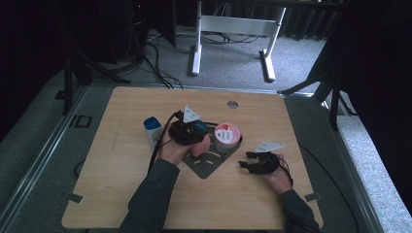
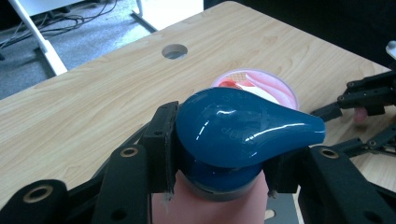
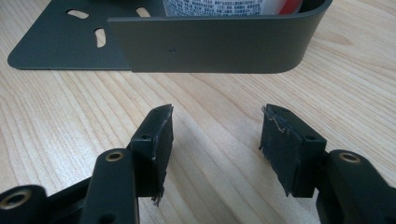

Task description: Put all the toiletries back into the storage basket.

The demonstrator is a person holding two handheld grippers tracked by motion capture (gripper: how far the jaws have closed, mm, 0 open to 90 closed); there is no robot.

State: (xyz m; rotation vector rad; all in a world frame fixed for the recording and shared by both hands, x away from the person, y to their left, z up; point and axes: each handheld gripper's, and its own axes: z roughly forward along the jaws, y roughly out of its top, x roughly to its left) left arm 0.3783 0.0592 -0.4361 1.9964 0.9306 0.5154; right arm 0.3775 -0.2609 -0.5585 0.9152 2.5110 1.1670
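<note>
l tongs point(image 2: 219, 168) clamped on the blue cap point(image 2: 243, 130) of a pink bottle point(image 2: 210, 210); pads press either side of the cap's collar, jaws about half spread. bottle upright on the dark metal plate point(image 1: 206, 167), landmark for this entry. l forearm comes in from the near edge of the worktop point(image 1: 121, 160), grey sleeve, angled toward the plate's near-left side; hand wrapped round the tongs body, wrist roughly level, jaws pointing across the plate toward its far-right side.

pink-lidded tub point(image 1: 227, 135) sits just beyond the bottle, at the plate's far-right corner inside the raised curved wall point(image 3: 210, 44). white bottle w/ blue cap point(image 1: 153, 130) stands left of the plate, near the l hand, not touching it.

r tongs point(image 3: 215, 135) spread open, nothing btwn pads; bare wood under them. r hand point(image 1: 279, 177) low on the worktop right of the plate, jaws aimed at the plate's curved wall, near it but apart. r forearm enters from the near-right.
</note>
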